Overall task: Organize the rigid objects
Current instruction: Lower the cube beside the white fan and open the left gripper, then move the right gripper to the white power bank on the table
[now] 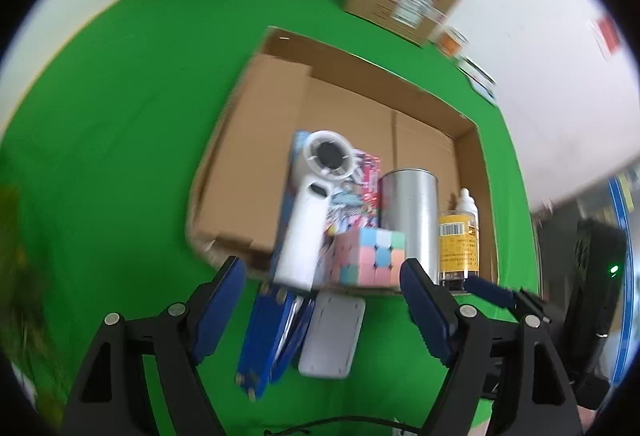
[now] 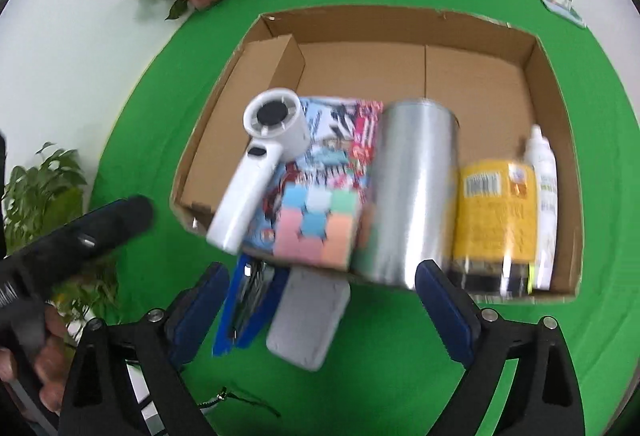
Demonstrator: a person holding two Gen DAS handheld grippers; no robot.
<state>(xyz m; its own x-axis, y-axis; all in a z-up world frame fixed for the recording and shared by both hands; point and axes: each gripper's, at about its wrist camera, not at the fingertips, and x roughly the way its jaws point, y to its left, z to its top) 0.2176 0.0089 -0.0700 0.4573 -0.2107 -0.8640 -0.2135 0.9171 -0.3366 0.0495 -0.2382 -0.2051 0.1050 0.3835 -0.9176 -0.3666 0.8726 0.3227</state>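
- Left gripper (image 1: 324, 276): jaws wide, nothing held, just before the cardboard tray (image 1: 280, 47).
- Right gripper (image 2: 320, 284): jaws wide, empty, before the tray.
- Silver can (image 2: 412, 191) lies inside the tray.

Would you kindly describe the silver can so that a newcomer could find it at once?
Find the open cardboard box on the green table. Along its near wall stands a row of containers. The silver can is the tallest and widest, plain metal, between the pastel cube and the yellow-labelled jar.
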